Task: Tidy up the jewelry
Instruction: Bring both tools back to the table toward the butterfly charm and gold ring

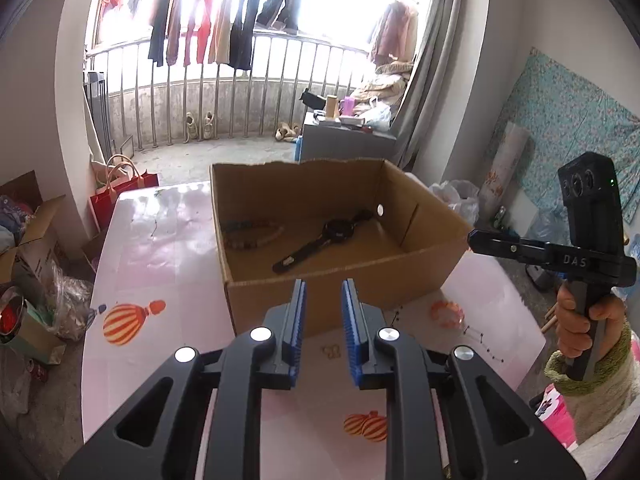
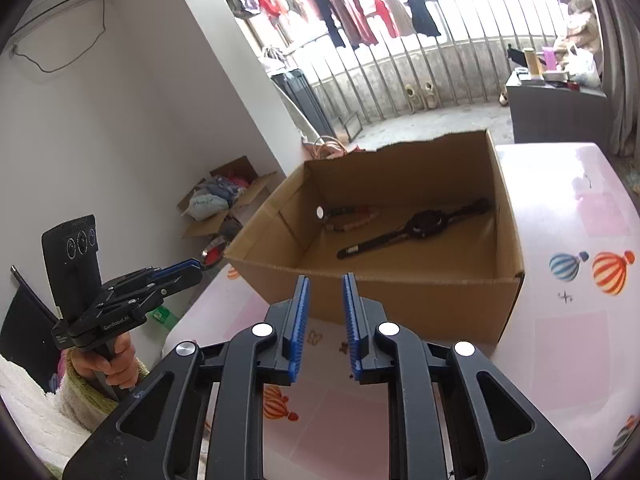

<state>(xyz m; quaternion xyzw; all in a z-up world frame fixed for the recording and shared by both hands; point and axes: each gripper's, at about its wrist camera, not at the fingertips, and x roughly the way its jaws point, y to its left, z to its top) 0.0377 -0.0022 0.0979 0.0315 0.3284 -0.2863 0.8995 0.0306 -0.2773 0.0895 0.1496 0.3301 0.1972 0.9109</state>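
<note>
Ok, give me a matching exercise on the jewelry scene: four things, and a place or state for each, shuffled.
Things:
1. watch
2. bead bracelet
3. cardboard box
4. left gripper

Places or states:
A. stands on the pink table
B. empty, jaws slightly apart
C. black, lies mid-floor of the box
D. colourful, lies by the box's left wall

Pairs: 1-C, 2-D, 3-A, 4-B

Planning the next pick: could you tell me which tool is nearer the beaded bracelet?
Left, probably: left tool fronts the box's bracelet side; right tool hangs beside the opposite corner.
</note>
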